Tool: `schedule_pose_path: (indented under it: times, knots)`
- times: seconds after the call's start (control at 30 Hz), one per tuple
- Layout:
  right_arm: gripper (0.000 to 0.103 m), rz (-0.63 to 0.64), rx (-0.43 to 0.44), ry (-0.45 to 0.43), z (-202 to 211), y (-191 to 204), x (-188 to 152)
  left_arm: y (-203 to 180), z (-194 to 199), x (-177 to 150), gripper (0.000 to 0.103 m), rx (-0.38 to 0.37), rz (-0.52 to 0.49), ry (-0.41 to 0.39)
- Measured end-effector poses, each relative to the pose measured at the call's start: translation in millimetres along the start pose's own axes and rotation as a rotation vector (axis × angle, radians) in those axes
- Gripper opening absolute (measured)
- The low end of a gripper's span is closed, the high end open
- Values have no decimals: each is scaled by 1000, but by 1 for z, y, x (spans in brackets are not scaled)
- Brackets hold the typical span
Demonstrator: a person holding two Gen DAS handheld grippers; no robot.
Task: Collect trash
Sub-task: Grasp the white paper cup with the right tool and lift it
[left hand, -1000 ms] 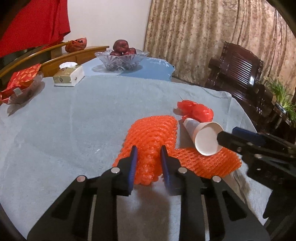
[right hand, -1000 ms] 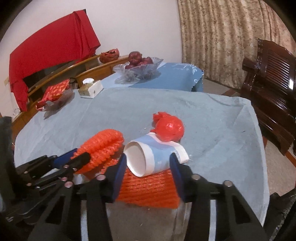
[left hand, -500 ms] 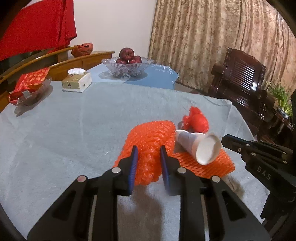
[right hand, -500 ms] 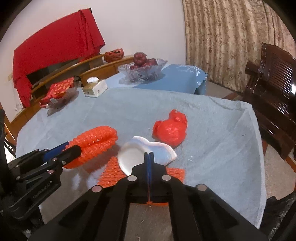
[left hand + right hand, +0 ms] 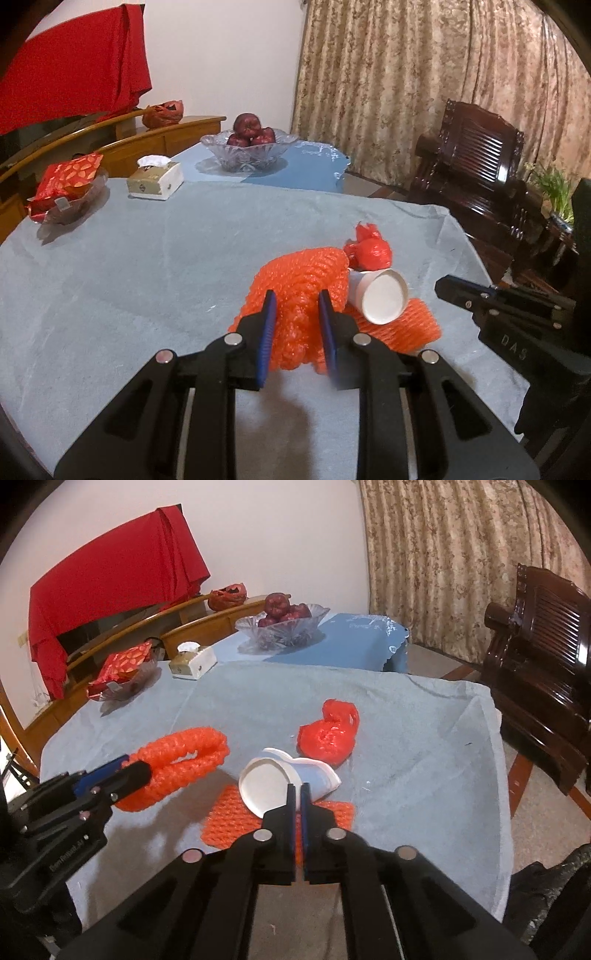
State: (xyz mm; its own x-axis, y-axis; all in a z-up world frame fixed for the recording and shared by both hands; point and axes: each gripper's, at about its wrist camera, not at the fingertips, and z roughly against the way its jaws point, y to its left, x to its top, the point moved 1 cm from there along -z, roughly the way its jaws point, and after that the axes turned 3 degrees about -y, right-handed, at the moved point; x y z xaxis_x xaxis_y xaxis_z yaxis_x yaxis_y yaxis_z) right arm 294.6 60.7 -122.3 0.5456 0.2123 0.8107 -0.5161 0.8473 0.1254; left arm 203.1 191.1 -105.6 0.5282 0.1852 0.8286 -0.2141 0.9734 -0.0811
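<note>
The white paper cup lies on its side with its open mouth turned toward the cameras and its base pointing away toward the crumpled red plastic bag, so its long axis runs near-to-far across the tabletop. The right hand-held gripper has its fingers pressed together on the cup's rim, which is squashed into a dented, heart-like outline. That pinch shows only in the right wrist view; in the left wrist view the cup shows a round white mouth, and the right hand-held gripper appears from the side, its tip beside the cup. Under the cup lies a flat orange foam net. The rolled orange foam net is pinched between the blue-padded fingers of the left hand-held gripper, its long axis running away from that camera; from the right wrist view the same net hangs as a folded loop with its free end clear of the cloth, a shadow beneath it. Farther off stand a tissue box, a glass fruit bowl and a dish with a red packet.
</note>
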Motion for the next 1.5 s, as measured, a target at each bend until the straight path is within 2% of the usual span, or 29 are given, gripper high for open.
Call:
schedule_pose_path:
  times: [0.03,0.1,0.17,0.2,0.27,0.37,0.53,0.57,0.6,0.73,0.93,1.2,1.5]
  knots:
    - [16,1,2,-1,-2,2,0,3,-1,-1,22,9,5,4]
    - [42,1,2,-3,-8,8,1,12,-4,-2,22,36,12,8]
    - [55,-1,2,-6,-16,15,0,22,-6,-2,22,52,20,13]
    - [67,-3,2,-5,-20,19,0,27,-7,-3,22,59,25,17]
    - [75,2,-21,-10,-29,26,-1,37,-9,-4,22,69,32,22]
    - [80,42,-58,11,-45,37,-5,47,-12,-6,22,73,49,29]
    - [79,53,-116,55,-65,37,-11,50,-15,-7,22,65,59,36]
    - [72,47,-114,60,-66,35,-13,50,-16,-7,22,61,61,37]
    - [61,41,-111,67,-67,33,-13,49,-16,-8,22,58,61,38]
    - [58,28,-82,72,-62,26,-14,44,-18,-9,22,47,57,42]
    - [56,-10,-73,13,-32,14,-9,33,-13,-8,22,29,44,35]
    - [55,-41,-30,-59,27,5,-7,5,8,-1,21,-15,26,2]
    - [55,-64,-83,-133,95,-18,-10,-44,42,1,20,-100,0,-35]
